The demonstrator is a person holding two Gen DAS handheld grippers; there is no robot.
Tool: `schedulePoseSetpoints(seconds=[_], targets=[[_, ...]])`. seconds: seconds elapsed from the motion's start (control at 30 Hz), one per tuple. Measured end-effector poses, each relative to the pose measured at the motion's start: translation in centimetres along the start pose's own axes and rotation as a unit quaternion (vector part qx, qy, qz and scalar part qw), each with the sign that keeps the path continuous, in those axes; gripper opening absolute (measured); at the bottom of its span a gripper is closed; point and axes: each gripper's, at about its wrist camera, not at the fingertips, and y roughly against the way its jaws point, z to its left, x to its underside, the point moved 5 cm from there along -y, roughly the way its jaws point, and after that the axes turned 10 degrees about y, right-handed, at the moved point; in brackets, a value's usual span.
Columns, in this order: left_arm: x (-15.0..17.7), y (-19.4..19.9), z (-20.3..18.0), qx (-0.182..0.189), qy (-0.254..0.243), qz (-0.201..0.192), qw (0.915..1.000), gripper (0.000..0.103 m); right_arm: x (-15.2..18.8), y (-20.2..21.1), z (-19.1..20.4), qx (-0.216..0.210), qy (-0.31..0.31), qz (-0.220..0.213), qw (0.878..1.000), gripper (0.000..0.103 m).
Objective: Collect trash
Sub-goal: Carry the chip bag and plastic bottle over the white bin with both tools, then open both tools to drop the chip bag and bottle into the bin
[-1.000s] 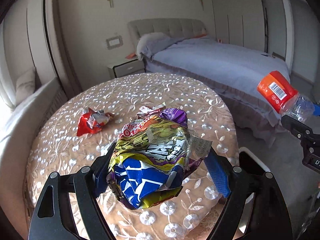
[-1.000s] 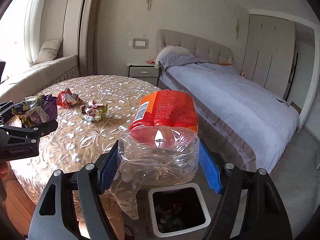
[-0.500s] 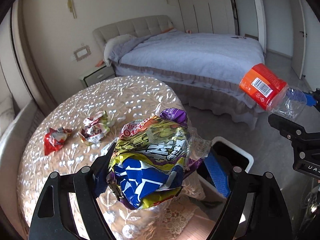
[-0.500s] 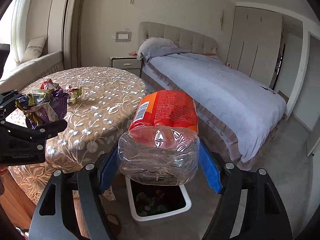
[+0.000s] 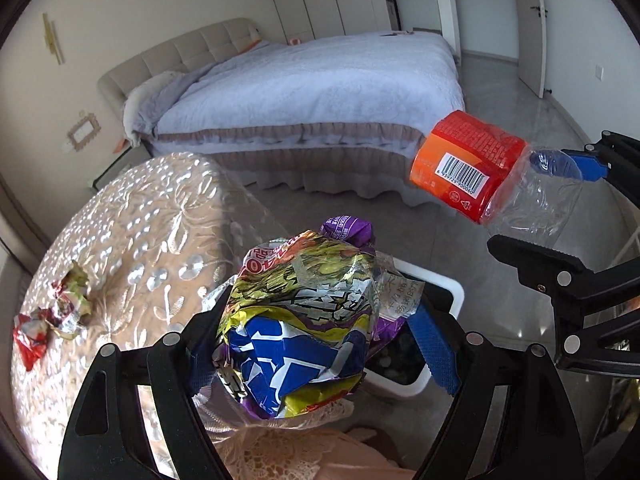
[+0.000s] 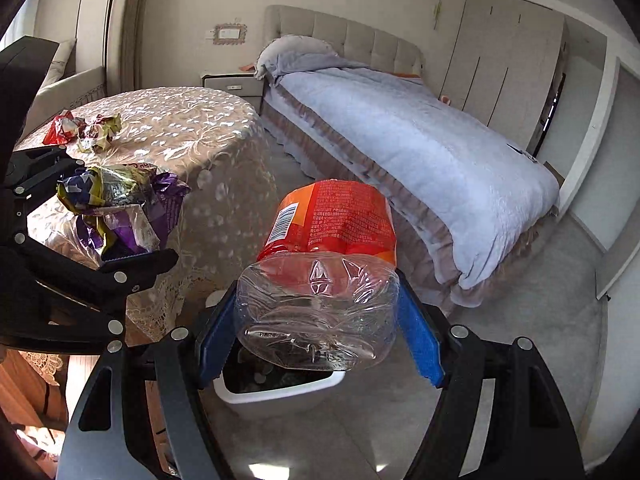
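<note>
My left gripper is shut on a crumpled snack bag, yellow, blue and purple, held past the table's edge above the white trash bin. My right gripper is shut on a clear plastic bottle with an orange label, held right over the bin. The bottle also shows in the left wrist view, and the bag in the right wrist view. Two crumpled wrappers lie on the round table.
The bin stands on the grey floor beside the table's cloth. A bed with a blue-grey cover lies beyond, with a nightstand and wardrobes behind. Floor lies to the right of the bin.
Both grippers have swung right, off the table and toward the bin, still holding the bag and the bottle. The bin has come under both of them.
</note>
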Motion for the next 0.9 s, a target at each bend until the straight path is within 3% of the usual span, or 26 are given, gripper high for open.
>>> schedulePoseSetpoints(seconds=[0.23, 0.63, 0.7, 0.73, 0.77, 0.8, 0.83, 0.9], targets=[[1.3, -5.5, -1.7, -0.007, -0.049, 0.045, 0.9977, 0.080, 2.2, -4.3, 0.2, -0.028, 0.026, 0.041, 0.998, 0.074], [4.0, -15.5, -3.2, 0.022, -0.090, 0.134, 0.9866, 0.080, 6.4, -11.9, 1.9, -0.056, 0.062, 0.124, 0.989, 0.074], [4.5, -16.9, -3.4, 0.027, -0.101, 0.151, 0.9830, 0.089, 7.0, -13.1, 2.4, -0.063, 0.076, 0.133, 0.986, 0.074], [5.0, -17.4, -3.5, 0.024, -0.113, 0.159, 0.9805, 0.098, 7.2, -13.5, 2.6, -0.066, 0.082, 0.134, 0.985, 0.075], [5.3, -17.9, -3.6, 0.020, -0.128, 0.162, 0.9782, 0.098, 7.3, -13.8, 2.7, -0.067, 0.089, 0.134, 0.985, 0.079], [5.7, -18.2, -3.8, 0.012, -0.142, 0.163, 0.9763, 0.098, 7.6, -14.2, 2.9, -0.065, 0.096, 0.136, 0.984, 0.093], [5.9, -18.5, -3.9, 0.005, -0.154, 0.162, 0.9748, 0.098, 7.8, -14.7, 3.1, -0.070, 0.100, 0.144, 0.982, 0.099], [6.3, -18.9, -4.3, 0.000, -0.168, 0.165, 0.9718, 0.098, 8.1, -15.2, 3.2, -0.073, 0.107, 0.156, 0.979, 0.099]])
